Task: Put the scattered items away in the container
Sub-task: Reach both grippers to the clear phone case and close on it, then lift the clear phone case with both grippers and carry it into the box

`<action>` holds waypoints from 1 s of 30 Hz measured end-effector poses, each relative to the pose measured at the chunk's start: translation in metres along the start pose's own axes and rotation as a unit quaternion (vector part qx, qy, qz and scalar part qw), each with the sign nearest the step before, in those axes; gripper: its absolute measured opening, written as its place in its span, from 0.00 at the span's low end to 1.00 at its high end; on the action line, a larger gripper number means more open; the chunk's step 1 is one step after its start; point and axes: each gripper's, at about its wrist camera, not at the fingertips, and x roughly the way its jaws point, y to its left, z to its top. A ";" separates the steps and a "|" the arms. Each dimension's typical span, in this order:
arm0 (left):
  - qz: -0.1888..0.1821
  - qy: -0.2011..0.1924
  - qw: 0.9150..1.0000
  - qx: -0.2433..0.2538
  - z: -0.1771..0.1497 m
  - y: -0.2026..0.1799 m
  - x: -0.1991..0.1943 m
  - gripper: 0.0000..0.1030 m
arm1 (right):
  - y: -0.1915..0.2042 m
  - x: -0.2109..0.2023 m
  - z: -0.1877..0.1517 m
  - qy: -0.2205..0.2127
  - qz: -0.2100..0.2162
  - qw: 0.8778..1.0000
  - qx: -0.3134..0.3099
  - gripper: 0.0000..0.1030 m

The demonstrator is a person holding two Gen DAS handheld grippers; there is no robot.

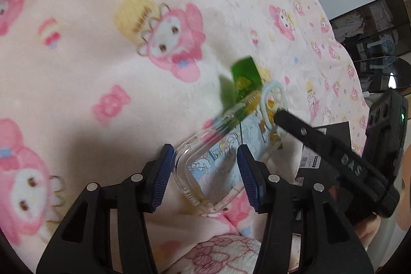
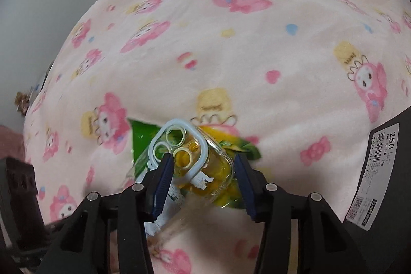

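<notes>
My left gripper (image 1: 204,175) stands released, blue pads apart astride the rounded bottom end of a clear plastic phone case with a cartoon print and pale-blue camera ring (image 1: 221,145); contact unclear. My right gripper (image 2: 203,184) is also released, straddling the case's camera end. Case lies on a green-and-yellow snack packet (image 2: 140,143), on a pink cartoon-print fleece blanket (image 2: 231,55). A black box with a white barcode label (image 2: 385,171) sits at right.

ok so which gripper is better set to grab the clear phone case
Left, probably. The left gripper straddles the plain end of the phone case, with one pad on each side. The right gripper has one finger over the camera ring rather than outside the case, so closing there would likely slip.
</notes>
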 end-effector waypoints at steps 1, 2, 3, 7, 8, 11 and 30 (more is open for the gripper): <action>0.003 -0.009 1.000 0.001 0.001 0.002 -0.007 0.50 | 0.003 -0.004 -0.004 0.002 0.008 1.000 -0.003 0.43; 0.004 -0.013 1.000 0.001 0.003 0.004 -0.010 0.52 | 0.006 -0.011 -0.009 0.006 0.018 1.000 -0.004 0.43; 0.009 -0.015 1.000 -0.002 0.009 0.008 -0.012 0.54 | 0.007 -0.015 -0.015 0.009 0.024 1.000 -0.005 0.43; 0.022 -0.011 1.000 -0.009 0.030 0.015 -0.009 0.54 | 0.017 -0.029 -0.047 0.041 0.055 0.997 -0.020 0.43; 0.015 -0.010 1.000 -0.010 0.031 0.016 -0.010 0.54 | 0.016 -0.028 -0.053 0.054 0.066 0.996 -0.016 0.43; 0.025 -0.020 0.999 -0.018 0.026 0.022 -0.018 0.54 | 0.008 -0.025 -0.065 0.070 0.059 0.996 -0.002 0.43; 0.000 -0.031 0.998 0.057 -0.025 -0.037 -0.058 0.52 | 0.003 -0.076 -0.072 -0.007 0.064 0.998 0.013 0.40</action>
